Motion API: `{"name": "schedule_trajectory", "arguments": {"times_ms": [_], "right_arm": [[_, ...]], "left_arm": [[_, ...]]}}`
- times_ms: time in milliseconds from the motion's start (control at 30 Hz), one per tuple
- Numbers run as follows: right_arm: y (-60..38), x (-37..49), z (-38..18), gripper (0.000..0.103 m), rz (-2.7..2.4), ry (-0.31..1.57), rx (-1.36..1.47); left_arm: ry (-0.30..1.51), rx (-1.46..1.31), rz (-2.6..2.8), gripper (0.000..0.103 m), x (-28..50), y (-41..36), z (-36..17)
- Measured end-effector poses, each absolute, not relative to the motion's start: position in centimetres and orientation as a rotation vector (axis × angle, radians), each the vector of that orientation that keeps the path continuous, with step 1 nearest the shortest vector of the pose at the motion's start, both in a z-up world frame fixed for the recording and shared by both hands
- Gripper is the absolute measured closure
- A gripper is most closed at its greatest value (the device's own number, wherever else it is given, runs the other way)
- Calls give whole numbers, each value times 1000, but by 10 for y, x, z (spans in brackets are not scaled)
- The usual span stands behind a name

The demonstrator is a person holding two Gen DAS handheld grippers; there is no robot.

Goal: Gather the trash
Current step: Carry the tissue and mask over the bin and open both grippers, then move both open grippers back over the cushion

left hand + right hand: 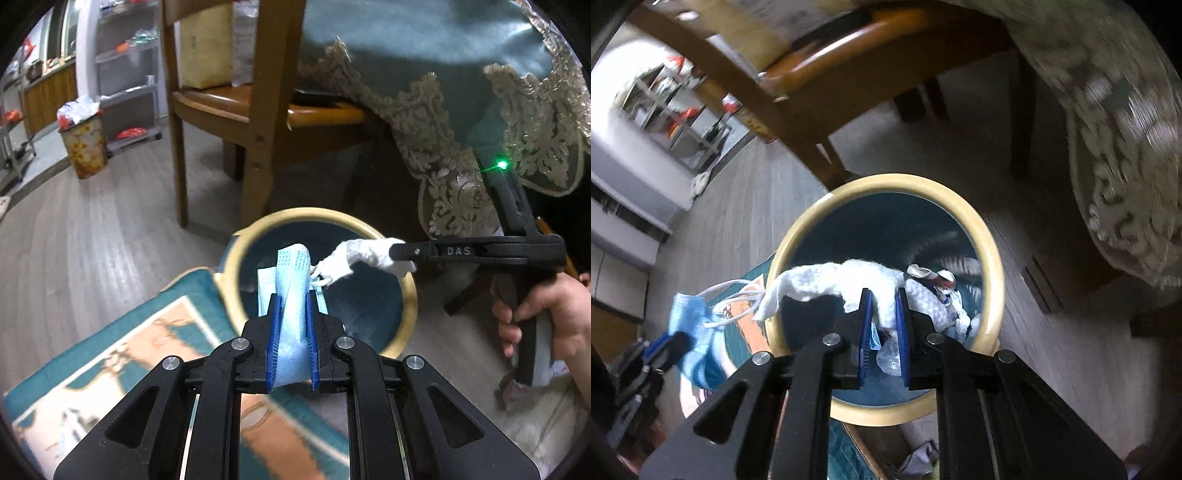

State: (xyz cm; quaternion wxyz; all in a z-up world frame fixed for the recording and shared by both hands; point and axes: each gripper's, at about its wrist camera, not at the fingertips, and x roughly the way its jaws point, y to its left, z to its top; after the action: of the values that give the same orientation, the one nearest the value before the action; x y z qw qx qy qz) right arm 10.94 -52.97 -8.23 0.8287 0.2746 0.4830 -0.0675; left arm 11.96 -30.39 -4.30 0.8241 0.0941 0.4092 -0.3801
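Grey wood-plank floor (110, 240), teal patterned rug (122, 350), wooden chair (258, 110). Left gripper (292, 314) fingers clamped on crumpled light-blue face mask (291, 295); right gripper (883, 314) fingers clamped on wadded white tissue (857, 280). Both held over the teal round bin with cream rim (991, 258).

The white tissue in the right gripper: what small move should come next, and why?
Probably open the right gripper and let the white tissue drop. It hangs above the open mouth of the yellow-rimmed bin, where other trash already lies. One tail reaches out over the rim, so a slight move toward the bin's middle first may help. The left gripper holds its blue face mask over the same bin.
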Motion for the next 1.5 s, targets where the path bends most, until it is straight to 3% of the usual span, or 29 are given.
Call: {"name": "schedule_trajectory", "arguments": {"times_ms": [167, 300, 433, 800, 900, 1067, 1133, 1300, 1500], "right_arm": [[-527, 104, -79, 87, -146, 1020, 575], [-528, 103, -81, 85, -153, 1022, 580], [-526, 105, -81, 74, -156, 1021, 576], [-502, 112, -63, 73, -125, 1008, 518], [-493, 112, -52, 62, -124, 991, 485], [-470, 112, -38, 57, -116, 981, 431], [-460, 114, -35, 39, -112, 980, 413], [-438, 114, -27, 17, -73, 951, 420], [-394, 124, -26, 14, -12, 957, 401]], "left_arm": [[868, 208, -816, 78, 122, -321, -58], [873, 217, -803, 60, 124, -319, -62], [868, 191, -792, 60, 127, -312, -56], [831, 193, -769, 59, 117, -289, -37], [822, 192, -748, 54, 114, -276, -30], [810, 187, -708, 44, 110, -249, -18], [799, 185, -685, 38, 107, -236, -12], [769, 174, -622, 22, 101, -201, 3], [749, 141, -537, 17, 98, -146, 18]]}}
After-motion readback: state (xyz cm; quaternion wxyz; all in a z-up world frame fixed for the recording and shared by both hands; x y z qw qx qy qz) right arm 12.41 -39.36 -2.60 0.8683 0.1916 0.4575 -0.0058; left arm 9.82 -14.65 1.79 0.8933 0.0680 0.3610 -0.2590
